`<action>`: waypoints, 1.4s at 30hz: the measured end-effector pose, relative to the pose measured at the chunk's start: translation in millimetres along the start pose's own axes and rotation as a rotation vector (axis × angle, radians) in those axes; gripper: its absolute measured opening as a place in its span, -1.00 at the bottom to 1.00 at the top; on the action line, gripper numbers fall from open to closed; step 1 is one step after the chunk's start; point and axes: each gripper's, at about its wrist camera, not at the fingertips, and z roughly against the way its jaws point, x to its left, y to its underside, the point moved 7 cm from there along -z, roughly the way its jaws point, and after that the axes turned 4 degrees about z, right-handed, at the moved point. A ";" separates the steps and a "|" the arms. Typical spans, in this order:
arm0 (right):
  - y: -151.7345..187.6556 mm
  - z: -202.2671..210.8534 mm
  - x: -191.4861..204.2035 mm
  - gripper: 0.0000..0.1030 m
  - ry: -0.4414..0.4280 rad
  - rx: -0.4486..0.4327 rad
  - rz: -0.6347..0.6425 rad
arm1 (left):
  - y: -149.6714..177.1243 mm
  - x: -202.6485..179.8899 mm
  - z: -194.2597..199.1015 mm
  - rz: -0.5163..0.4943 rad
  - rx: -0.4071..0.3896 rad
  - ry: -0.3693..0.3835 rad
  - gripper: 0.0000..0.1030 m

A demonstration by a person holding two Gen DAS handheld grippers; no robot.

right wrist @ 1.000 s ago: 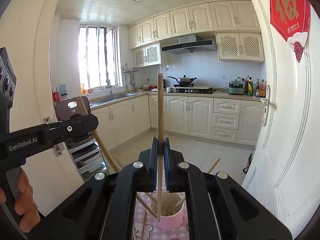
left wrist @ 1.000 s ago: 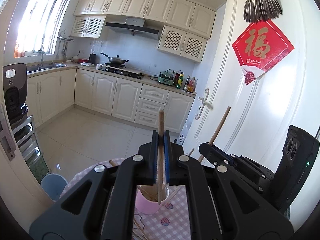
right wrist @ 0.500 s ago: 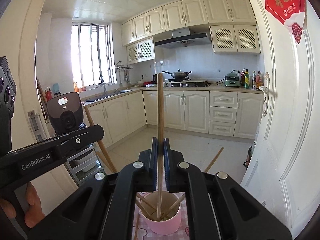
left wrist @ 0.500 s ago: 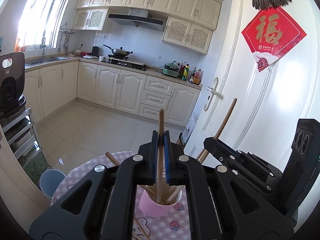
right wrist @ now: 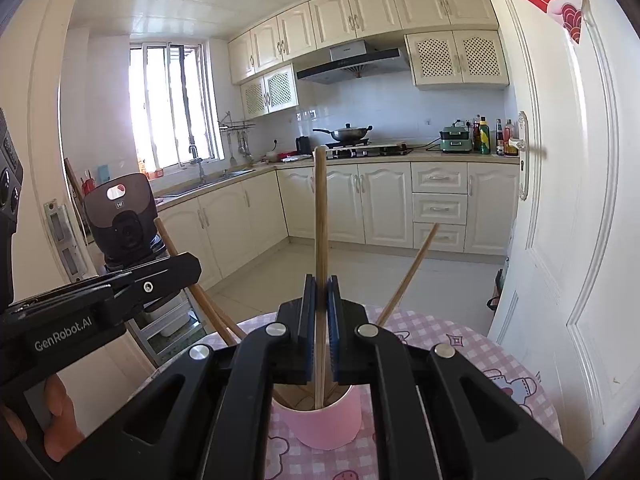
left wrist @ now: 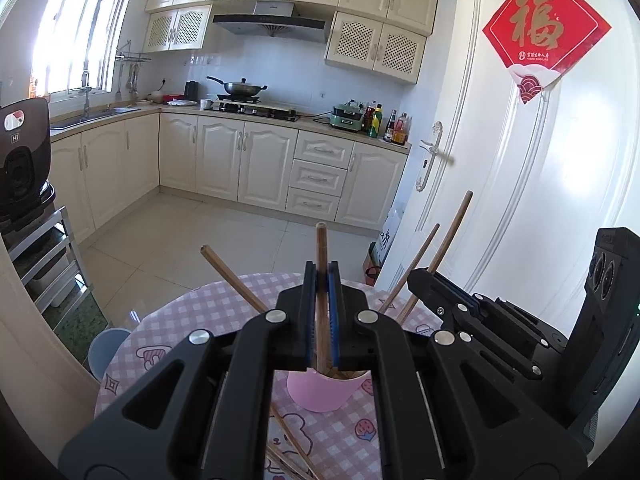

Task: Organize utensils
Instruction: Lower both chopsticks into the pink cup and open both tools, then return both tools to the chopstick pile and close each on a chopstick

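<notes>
A pink cup (left wrist: 326, 392) stands on the pink checked tablecloth (left wrist: 192, 320), with wooden chopsticks leaning in it. My left gripper (left wrist: 321, 280) is shut on an upright wooden chopstick (left wrist: 321, 256) whose lower end is inside the cup. My right gripper (right wrist: 320, 292) is shut on another upright chopstick (right wrist: 320, 216), its lower end also inside the cup (right wrist: 328, 424). The right gripper also shows in the left wrist view (left wrist: 436, 284), the left gripper in the right wrist view (right wrist: 176, 276). More chopsticks (left wrist: 288, 444) lie on the cloth near the cup.
The round table's far edge (left wrist: 256, 280) is just beyond the cup. A white door (left wrist: 520, 200) stands close on the right. A blue bin (left wrist: 106, 348) and a metal rack (left wrist: 44, 264) stand on the floor at left.
Both grippers have come down with their chopsticks, so the lower ends now sit deeper in the pink cup. Both views have tilted down toward the table.
</notes>
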 end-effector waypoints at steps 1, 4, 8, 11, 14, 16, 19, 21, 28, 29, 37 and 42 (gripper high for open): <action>2.5 -0.8 0.0 -0.91 0.003 0.004 0.000 | 0.7 -0.9 -0.3 -0.004 -0.001 -0.006 -0.88; 8.9 -5.7 0.3 -0.91 0.002 0.029 -0.002 | 1.6 -0.9 1.0 -0.009 0.003 -0.012 -0.88; 12.4 -4.5 0.2 -0.91 0.005 0.030 -0.008 | 3.7 -3.1 -0.1 -0.020 0.026 -0.013 -0.87; 12.2 -3.2 -0.1 -0.91 0.001 0.034 -0.013 | 4.0 -3.2 0.4 -0.016 0.033 -0.019 -0.87; 13.2 -1.3 -0.9 -0.88 0.001 0.039 -0.024 | 6.1 -0.6 1.4 -0.014 0.044 -0.041 -0.86; 13.7 0.5 -1.1 -0.87 -0.003 0.042 -0.027 | 6.0 1.1 1.7 0.000 0.058 -0.057 -0.85; 13.7 4.8 -0.1 -0.86 -0.001 0.041 -0.026 | 6.4 -1.3 3.6 -0.002 0.070 -0.047 -0.84; 13.9 7.7 0.4 -0.82 -0.003 0.040 -0.030 | 7.9 -1.9 5.7 -0.013 0.075 -0.058 -0.63; 14.8 23.8 0.2 -0.70 -0.009 0.030 -0.042 | 11.4 2.3 22.5 -0.004 0.052 -0.068 0.08; 15.2 25.9 -0.2 -0.67 -0.011 0.030 -0.044 | 12.8 3.5 25.2 -0.003 0.055 -0.065 0.08; 27.0 46.9 4.6 -0.53 -0.023 0.042 -0.058 | 27.9 17.1 48.3 0.009 0.077 -0.065 0.43; 43.0 54.4 14.2 -0.48 -0.044 0.074 -0.059 | 48.5 38.1 58.2 0.021 0.126 -0.084 0.48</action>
